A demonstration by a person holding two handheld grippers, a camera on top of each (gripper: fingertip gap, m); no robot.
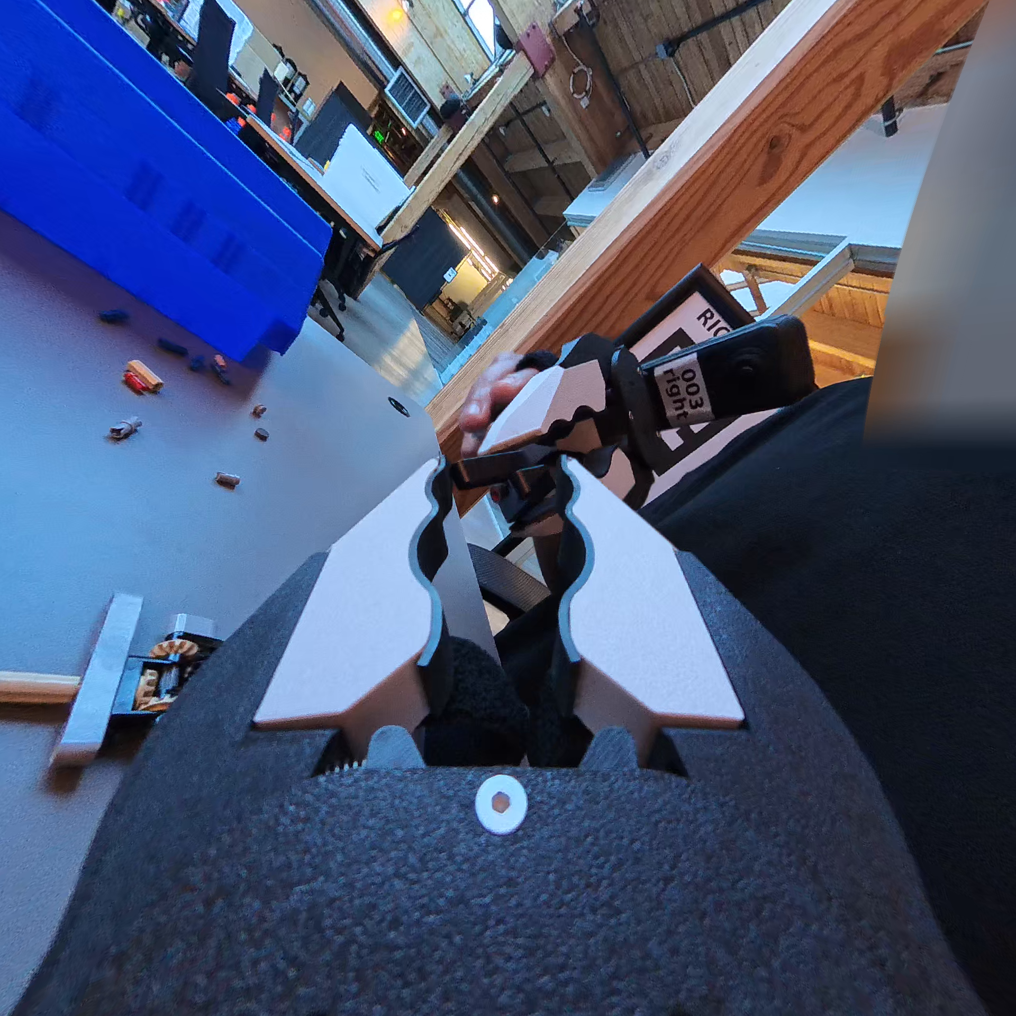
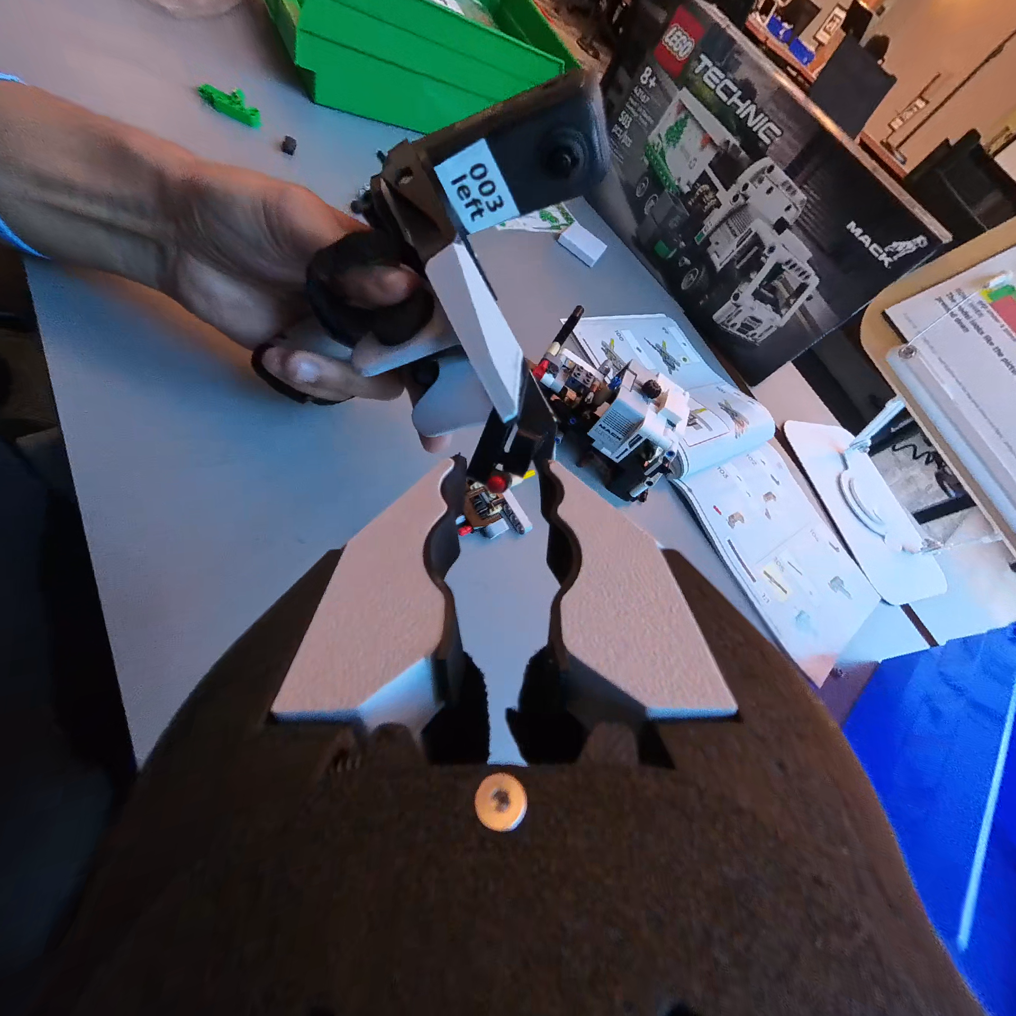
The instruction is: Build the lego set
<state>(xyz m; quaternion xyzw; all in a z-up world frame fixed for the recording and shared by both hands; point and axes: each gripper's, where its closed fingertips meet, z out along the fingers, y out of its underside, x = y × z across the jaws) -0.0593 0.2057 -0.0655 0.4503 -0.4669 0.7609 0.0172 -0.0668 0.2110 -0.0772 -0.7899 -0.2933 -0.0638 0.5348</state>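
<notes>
Both hand-held grippers meet above the tabletop (image 2: 220, 522): left (image 2: 508, 434) pinches a black piece (image 2: 508, 440); right (image 2: 500, 473), at its 6 o'clock, grips its lower end. Uneven pull could snap it loose.

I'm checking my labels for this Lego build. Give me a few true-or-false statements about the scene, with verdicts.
1. A green bin stands on the table beyond the person's hand. True.
2. The instruction booklet lies closed. False: it lies open, with the partly built white truck beside its far pages.
3. A black Lego piece with a red pin sits at the fingertips of the right hand-held gripper. True.
4. The Lego box lies flat under the booklet. False: it stands upright behind the booklet.
5. Small loose pieces lie on the table near the blue bin. True.
</notes>
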